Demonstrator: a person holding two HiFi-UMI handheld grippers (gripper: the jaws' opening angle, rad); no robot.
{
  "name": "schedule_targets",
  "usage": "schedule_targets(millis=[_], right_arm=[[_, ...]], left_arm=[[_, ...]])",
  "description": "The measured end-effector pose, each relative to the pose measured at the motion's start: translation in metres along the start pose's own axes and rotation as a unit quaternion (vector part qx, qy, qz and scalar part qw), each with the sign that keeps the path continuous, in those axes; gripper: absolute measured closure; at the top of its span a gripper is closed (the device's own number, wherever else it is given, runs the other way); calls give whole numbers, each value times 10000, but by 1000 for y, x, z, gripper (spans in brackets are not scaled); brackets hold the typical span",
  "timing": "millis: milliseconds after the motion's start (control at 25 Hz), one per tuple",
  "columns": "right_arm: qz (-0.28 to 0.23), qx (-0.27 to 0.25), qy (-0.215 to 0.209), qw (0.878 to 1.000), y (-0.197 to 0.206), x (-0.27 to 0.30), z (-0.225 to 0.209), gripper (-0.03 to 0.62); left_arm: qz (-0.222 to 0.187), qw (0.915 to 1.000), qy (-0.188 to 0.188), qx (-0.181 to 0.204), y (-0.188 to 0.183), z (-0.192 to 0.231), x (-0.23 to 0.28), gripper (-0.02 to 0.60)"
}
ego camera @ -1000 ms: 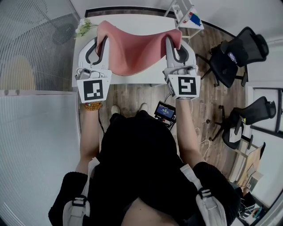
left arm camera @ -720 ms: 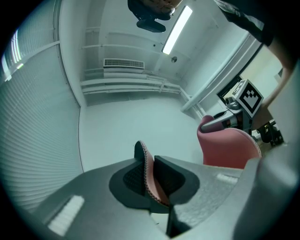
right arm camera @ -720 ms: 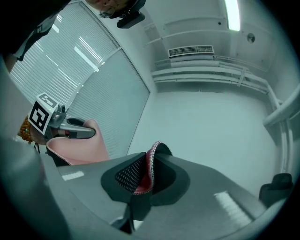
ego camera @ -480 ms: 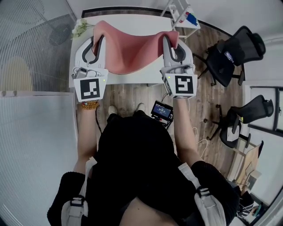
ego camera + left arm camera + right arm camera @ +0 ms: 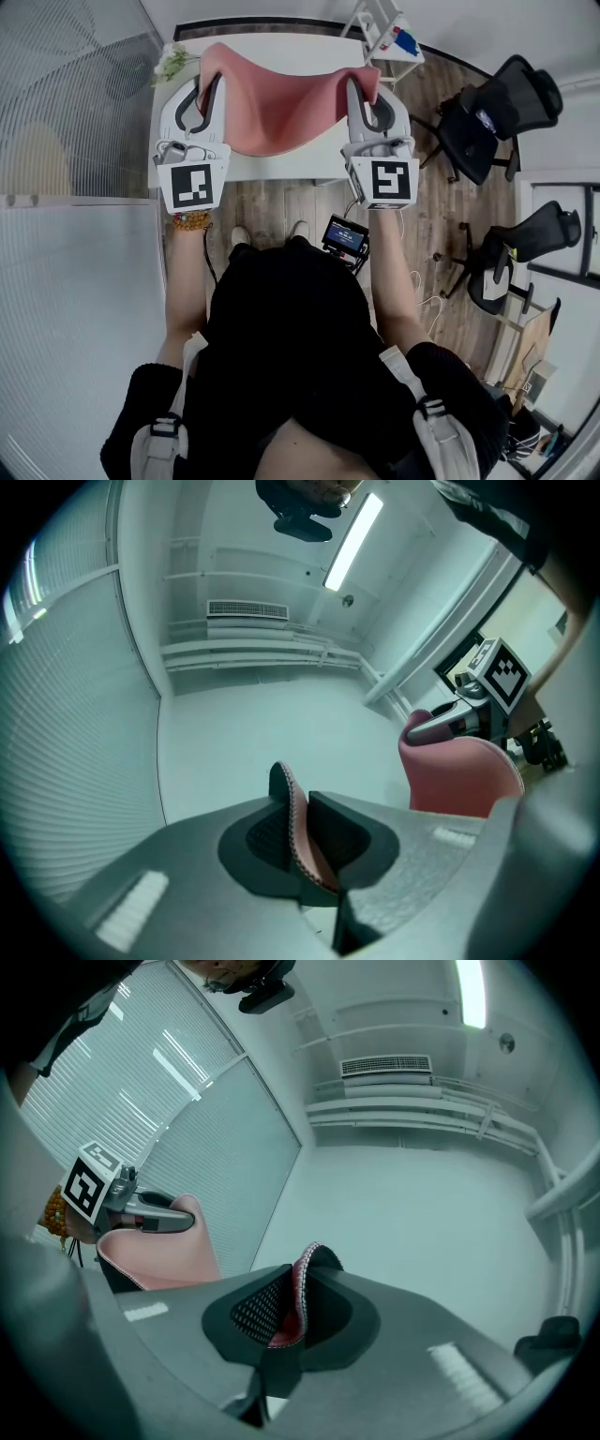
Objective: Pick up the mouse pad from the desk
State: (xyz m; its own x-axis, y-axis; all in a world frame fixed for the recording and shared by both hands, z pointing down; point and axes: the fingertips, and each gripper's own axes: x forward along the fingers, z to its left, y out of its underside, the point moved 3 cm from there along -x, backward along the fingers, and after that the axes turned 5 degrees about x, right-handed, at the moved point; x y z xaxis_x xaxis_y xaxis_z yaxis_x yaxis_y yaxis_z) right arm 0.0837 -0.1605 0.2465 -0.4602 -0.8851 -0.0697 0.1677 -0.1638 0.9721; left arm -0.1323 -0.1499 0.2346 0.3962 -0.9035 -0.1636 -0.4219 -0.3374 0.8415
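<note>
**Mouse pad (image 5: 281, 103) slung between both grippers above the desk**

Head view: the pink mouse pad hangs in a sagging curve over the white desk (image 5: 281, 45), its two ends raised higher than its middle. The left gripper (image 5: 208, 89) holds the pad's left end and the right gripper (image 5: 361, 89) holds its right end. A small bunch of flowers (image 5: 172, 61) sits at the desk's far left corner. Black office chairs (image 5: 492, 117) stand on the wood floor off to the right. A small device with a lit screen (image 5: 345, 234) shows just below the right gripper, near the person's feet. A beaded bracelet (image 5: 194, 222) circles the left wrist.

Left gripper view: the jaws are clamped on the pad's stitched edge (image 5: 300, 836), which stands up thin between the two dark faces. To the right, the rest of the pad (image 5: 459, 775) rises to the right gripper (image 5: 459, 719). A strip light (image 5: 352, 541) glows on the ceiling.

Right gripper view: these jaws too are pressed together on the pad's stitched edge (image 5: 300, 1288). At the far left, the left gripper (image 5: 141, 1208) pinches the pad's other end (image 5: 155, 1251). Window blinds (image 5: 178, 1101) run behind it.
</note>
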Motion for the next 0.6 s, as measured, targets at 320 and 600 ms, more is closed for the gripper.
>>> schedule_targets(millis=[320,600], right_arm=[[48,-138,-13,9999,6,7,-5,549],[60,-309,-146,9994,17,25,-1,551]], left_arm=[[31,9999,98,37,4,-3,12,548],[245,9995,185,12,27,1,29,548]])
